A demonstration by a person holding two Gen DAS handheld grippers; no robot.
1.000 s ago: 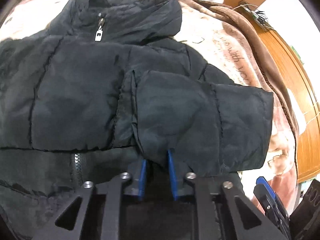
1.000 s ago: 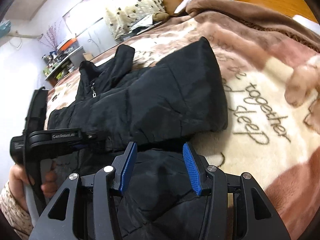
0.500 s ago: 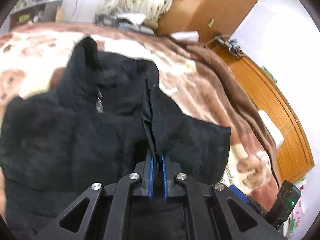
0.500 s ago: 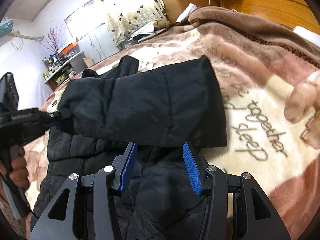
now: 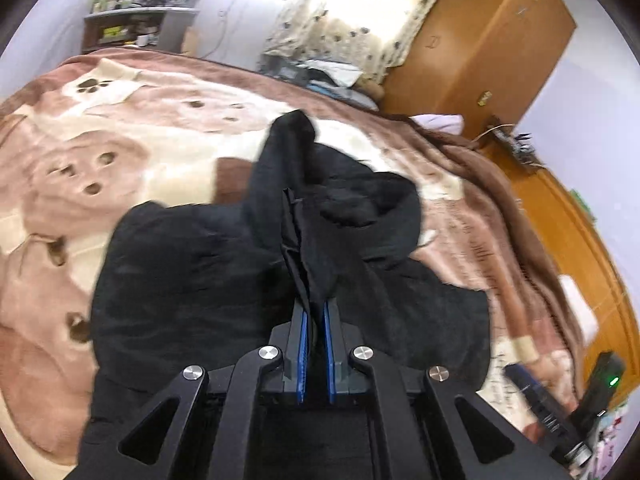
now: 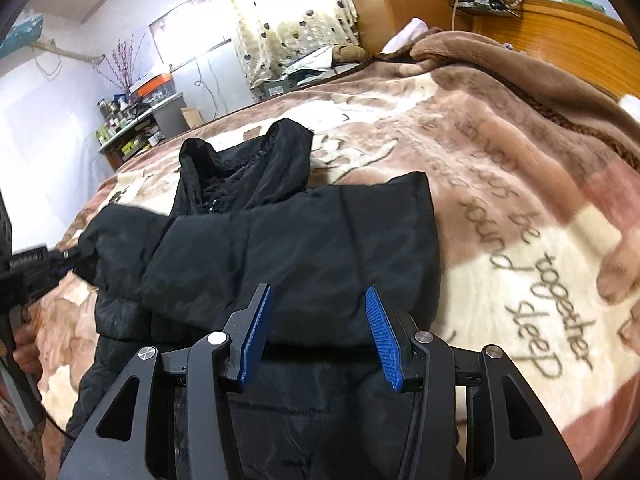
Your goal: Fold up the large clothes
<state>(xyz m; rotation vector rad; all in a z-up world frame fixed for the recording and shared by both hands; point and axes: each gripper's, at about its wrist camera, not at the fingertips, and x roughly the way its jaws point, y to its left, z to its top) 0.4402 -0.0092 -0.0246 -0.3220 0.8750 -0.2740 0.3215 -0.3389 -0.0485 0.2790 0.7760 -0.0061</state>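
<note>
A black puffer jacket (image 6: 288, 248) lies on the bed, its collar (image 6: 248, 160) toward the far end. My left gripper (image 5: 314, 308) is shut on the cuff end of a sleeve (image 5: 308, 248) and holds it up over the jacket (image 5: 180, 280). In the right wrist view the left gripper (image 6: 60, 258) is at the far left, with the sleeve (image 6: 120, 236) stretched across the jacket's body. My right gripper (image 6: 318, 320) is open and empty, just above the jacket's lower part.
The jacket rests on a brown and cream blanket (image 6: 520, 220) with lettering. A wooden headboard (image 6: 568, 48) stands at the right. A shelf with clutter (image 6: 136, 120) and a curtained window (image 6: 288, 12) are behind the bed. The right gripper shows at lower right (image 5: 560, 412).
My left gripper shut on the sleeve end, lifted it and carried it leftward across the jacket. The right gripper stayed open in place.
</note>
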